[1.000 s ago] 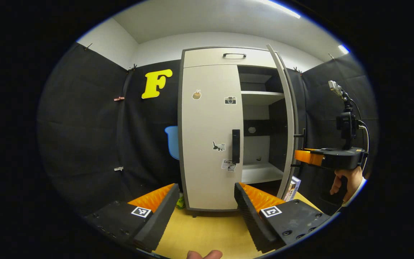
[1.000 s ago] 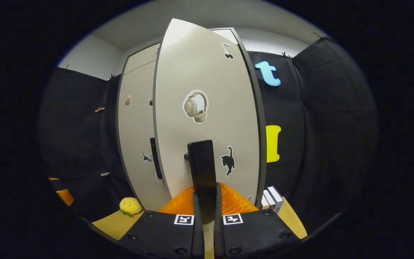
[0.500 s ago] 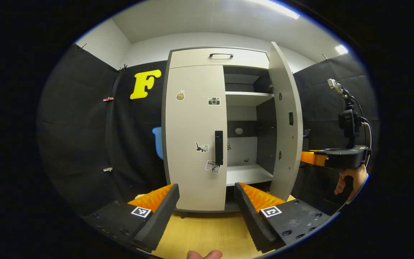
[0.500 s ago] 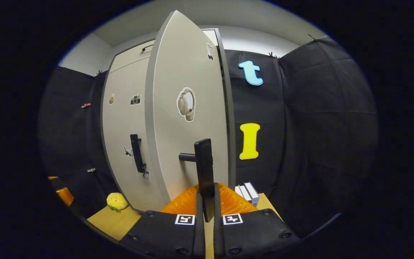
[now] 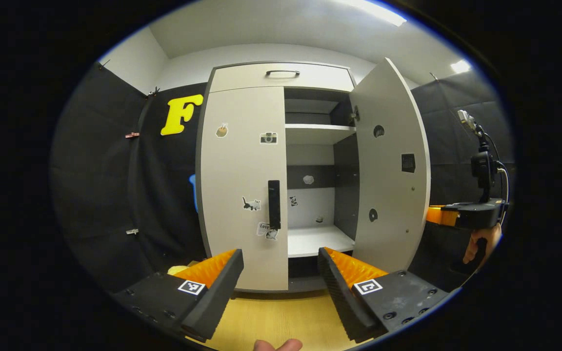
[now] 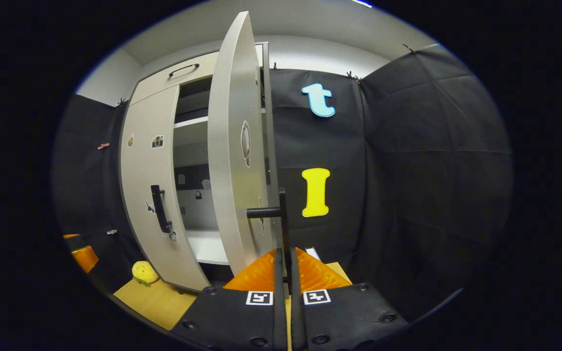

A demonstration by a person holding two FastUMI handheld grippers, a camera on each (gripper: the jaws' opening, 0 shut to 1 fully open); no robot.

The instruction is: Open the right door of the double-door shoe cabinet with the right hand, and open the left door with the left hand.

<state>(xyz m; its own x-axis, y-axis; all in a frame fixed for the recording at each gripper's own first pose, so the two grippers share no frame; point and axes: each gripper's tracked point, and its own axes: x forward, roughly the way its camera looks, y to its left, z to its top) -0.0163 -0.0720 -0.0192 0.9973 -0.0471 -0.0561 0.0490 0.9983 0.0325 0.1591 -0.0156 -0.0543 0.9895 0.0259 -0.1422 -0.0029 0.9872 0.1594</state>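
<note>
shoe cabinet: centre of left gripper view, standing on the wood floor; top drawer shut.
right door: swung wide open, inner face showing right of centre in left gripper view; in right gripper view seen nearly edge-on, upper centre.
right door handle: dark bar, centre of right gripper view, running down between the fingers.
right gripper: bottom centre of right gripper view, fingers pressed together on the right door handle; also at right edge of left gripper view, held by a hand, tips hidden behind the door edge.
left door: shut, centre-left in left gripper view, with stickers.
left door handle: dark vertical bar at the door's right edge, untouched.
left gripper: bottom of left gripper view, fingers spread wide, nothing between them, well apart from the left door.
shelves: open interior, left gripper view sees it straight on.
yellow plush toy: lower left of right gripper view, on the floor beside the cabinet.
</note>
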